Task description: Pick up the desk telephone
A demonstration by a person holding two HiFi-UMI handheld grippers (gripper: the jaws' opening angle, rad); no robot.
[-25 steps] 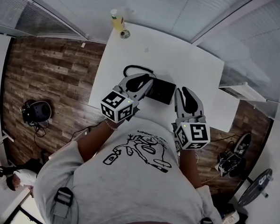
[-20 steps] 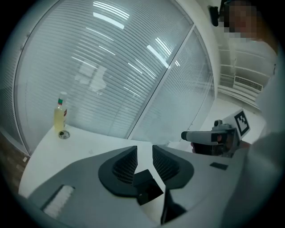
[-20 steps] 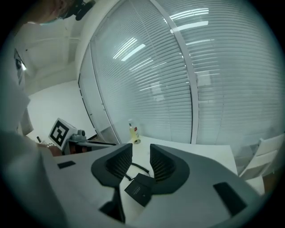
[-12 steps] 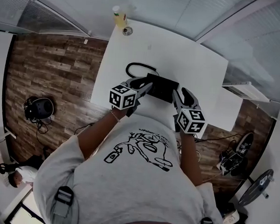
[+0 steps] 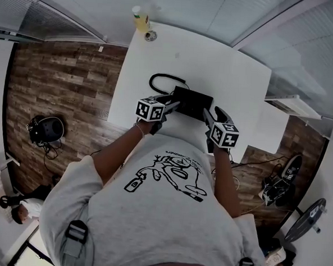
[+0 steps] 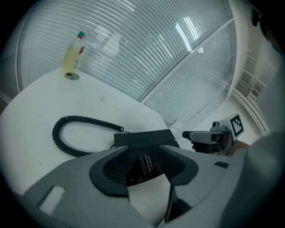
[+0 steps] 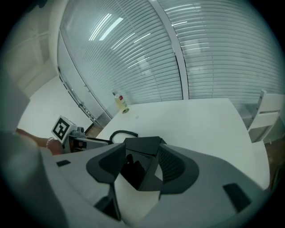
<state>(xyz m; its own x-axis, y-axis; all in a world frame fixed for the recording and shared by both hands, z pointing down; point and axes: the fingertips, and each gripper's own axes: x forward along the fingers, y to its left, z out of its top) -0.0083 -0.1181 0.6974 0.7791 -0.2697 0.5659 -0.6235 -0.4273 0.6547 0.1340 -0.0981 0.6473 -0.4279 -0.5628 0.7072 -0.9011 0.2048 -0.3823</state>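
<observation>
Two tongs straddle the phone [image 5: 192, 102], neither gripping yet

The left tongs [image 5: 171, 106] and right tongs [image 5: 210, 115], whose jaws have just been opening wide, each have an end of the black phone between their pads, unpressed. It lies flat near the bench's [image 5: 221, 60] front edge. An uneven squeeze could tip it, or the coiled cord [image 6: 67, 133] could drag. The head view shows both ends; each tongs view shows only its own gap.

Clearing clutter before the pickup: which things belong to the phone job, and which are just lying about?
Job:
desk telephone
its coiled cord

Lying about:
yellowish bottle
small round thing beside it
dark gear on the floor
</observation>
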